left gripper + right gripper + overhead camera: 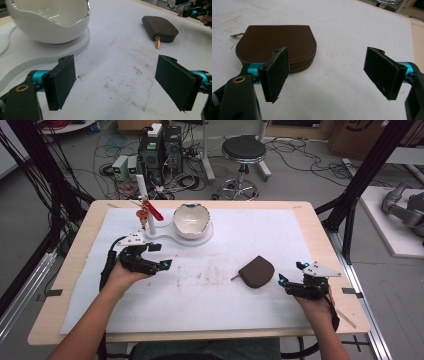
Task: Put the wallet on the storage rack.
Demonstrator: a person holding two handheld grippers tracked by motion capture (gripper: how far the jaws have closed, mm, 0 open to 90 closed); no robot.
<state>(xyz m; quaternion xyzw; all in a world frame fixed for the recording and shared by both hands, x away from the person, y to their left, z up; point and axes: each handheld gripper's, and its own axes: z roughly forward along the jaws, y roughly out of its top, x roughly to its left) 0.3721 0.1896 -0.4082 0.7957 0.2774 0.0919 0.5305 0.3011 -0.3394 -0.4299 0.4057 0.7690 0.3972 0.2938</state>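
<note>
- We judge the work as barely begun: the brown zip pouch (256, 271) lies untouched on the white mat (225, 310), and neither gripper has hold of anything.
- The pouch sits right of the table's (65, 322) middle, somewhat nearer the near edge than the far one, flat on its side, with its zip looking fully closed in the right gripper view.
- Our right gripper (290, 274) rests just beside the pouch toward the right edge, its fingers (275, 72) wide apart and holding nothing; in its own view the pouch (277, 47) lies just beyond the left finger, not between the two.
- Our left gripper (159, 256) rests toward the left edge, near the white bowl (192, 220) on its stand (165, 239), well apart from the pouch; its fingers (61, 81) are also spread and empty.
- The pouch has one straight edge and one rounded edge; seen from above the rounded end faces the right edge and the straight end the left.
- Its gold zip pull (157, 42) sticks out at the left end, pointing toward the left gripper.
- Left to do, as we read it: closing on the pouch and whatever follows.
</note>
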